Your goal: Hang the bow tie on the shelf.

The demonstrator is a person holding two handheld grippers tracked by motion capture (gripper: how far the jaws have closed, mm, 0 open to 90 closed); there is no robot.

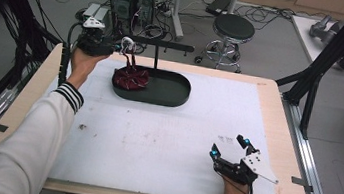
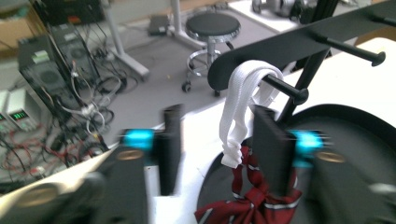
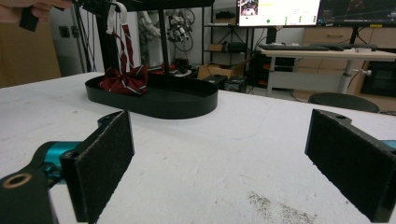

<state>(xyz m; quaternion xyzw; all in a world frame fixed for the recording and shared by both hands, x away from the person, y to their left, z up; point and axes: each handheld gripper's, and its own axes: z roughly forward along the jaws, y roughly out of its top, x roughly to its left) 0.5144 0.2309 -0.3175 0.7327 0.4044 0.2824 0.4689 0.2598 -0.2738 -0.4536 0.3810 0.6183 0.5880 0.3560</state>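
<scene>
A dark red bow tie [image 1: 131,78] with white stripes rests in the left end of a black oval tray [image 1: 172,96]. Its white strap [image 1: 127,45] loops over a peg of the black stand [image 1: 162,44] above the tray. In the left gripper view the strap [image 2: 238,116] hangs from the peg [image 2: 285,88], between the parted jaws and close to the right-hand one, which do not press on it. My left gripper [image 1: 118,47] is open at the strap. My right gripper [image 1: 228,146] rests open on the white board near the front right, holding nothing; its view shows the bow tie [image 3: 125,79] and the tray [image 3: 187,105] far off.
The white foam board [image 1: 154,140] covers the wooden table. Beyond the far edge stand a black stool [image 1: 233,28] and computer towers [image 1: 132,1] among cables. A black frame strut [image 1: 311,95] rises at the table's right side.
</scene>
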